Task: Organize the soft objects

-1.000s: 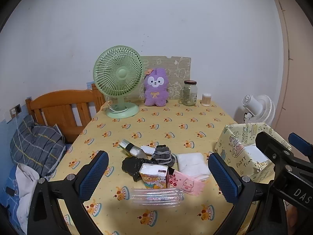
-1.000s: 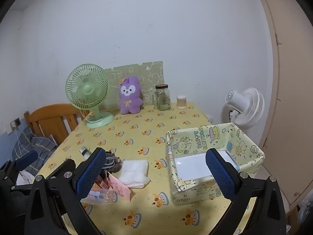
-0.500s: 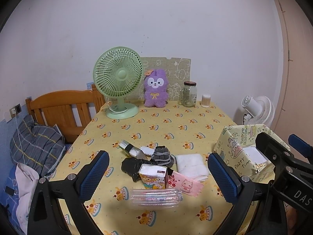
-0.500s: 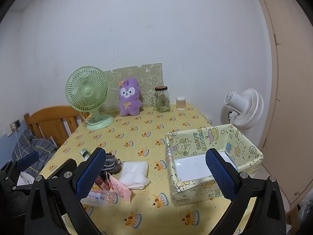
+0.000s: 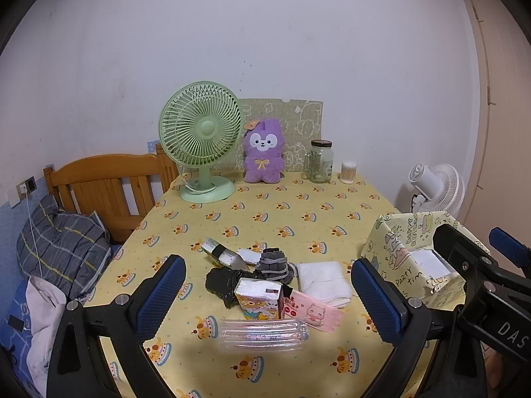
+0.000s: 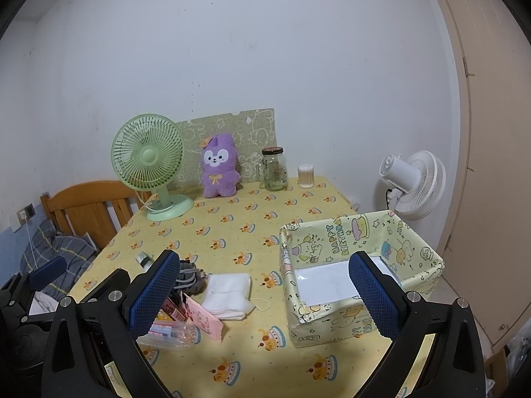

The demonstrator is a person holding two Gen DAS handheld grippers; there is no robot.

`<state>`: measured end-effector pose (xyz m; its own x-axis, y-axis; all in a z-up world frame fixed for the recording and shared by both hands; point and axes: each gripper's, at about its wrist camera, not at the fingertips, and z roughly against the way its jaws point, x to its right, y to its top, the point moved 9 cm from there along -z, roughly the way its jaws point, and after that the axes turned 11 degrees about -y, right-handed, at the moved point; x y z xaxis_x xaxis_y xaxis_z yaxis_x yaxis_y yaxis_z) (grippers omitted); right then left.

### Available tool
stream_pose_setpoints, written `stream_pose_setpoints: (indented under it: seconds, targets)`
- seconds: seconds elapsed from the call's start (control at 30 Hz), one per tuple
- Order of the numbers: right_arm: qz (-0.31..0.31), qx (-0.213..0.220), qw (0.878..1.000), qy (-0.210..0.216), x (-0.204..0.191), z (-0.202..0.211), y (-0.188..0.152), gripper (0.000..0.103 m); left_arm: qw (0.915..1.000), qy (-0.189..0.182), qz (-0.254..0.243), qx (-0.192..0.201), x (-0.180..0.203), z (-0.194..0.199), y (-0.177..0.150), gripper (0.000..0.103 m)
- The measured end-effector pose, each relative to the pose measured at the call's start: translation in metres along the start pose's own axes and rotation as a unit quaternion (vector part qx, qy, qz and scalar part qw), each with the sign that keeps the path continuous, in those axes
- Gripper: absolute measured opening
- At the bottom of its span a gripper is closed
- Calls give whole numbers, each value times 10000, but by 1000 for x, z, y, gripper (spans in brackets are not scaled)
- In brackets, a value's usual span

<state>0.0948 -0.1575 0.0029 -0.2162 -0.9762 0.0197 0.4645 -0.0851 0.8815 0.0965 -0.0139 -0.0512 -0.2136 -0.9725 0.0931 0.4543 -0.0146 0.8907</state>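
Soft objects lie clustered beside one box; both hand-held grippers hover spread, holding nothing.

A plain white wall fills the back of the room, marked by a few small dark specks. Against it stands a table under a yellow cloth printed with little cakes. A green fan, a patterned board, a glass jar and a tub of cotton swabs line the far edge. To the left is a wooden bed frame with grey checked bedding and a wall socket above a blue strip. To the right a white fan stands beside a beige door. The light is even and dim.
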Motion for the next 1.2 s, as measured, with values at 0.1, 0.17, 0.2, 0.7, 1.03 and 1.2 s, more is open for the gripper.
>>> stream_pose_setpoints:
  seconds: [0.1,0.17,0.2,0.7,1.03,1.2]
  targets:
    - [3,6,10000,-1,0,1,0,103,10000,-1,-4,2,0,1,0,100]
    - [-2,2,10000,-2,0,1,0,103,10000,0,-2,9,0,0,1,100]
    - [-2,6,10000,0,0,1,0,103,10000,-1,-2,9,0,1,0,100]
    - [-4,5,10000,12,0,2,0,102,10000,-37,-21,37,5,2,-1,100]
    - [-5,-153,9999,51,-9,-6,-3,98,9999,-126,-9,-46,4,-9,-6,96]
    - [16,-232,9997,47,-15,-16,-10,98,9998,-149,-32,-103,2,-18,-13,93]
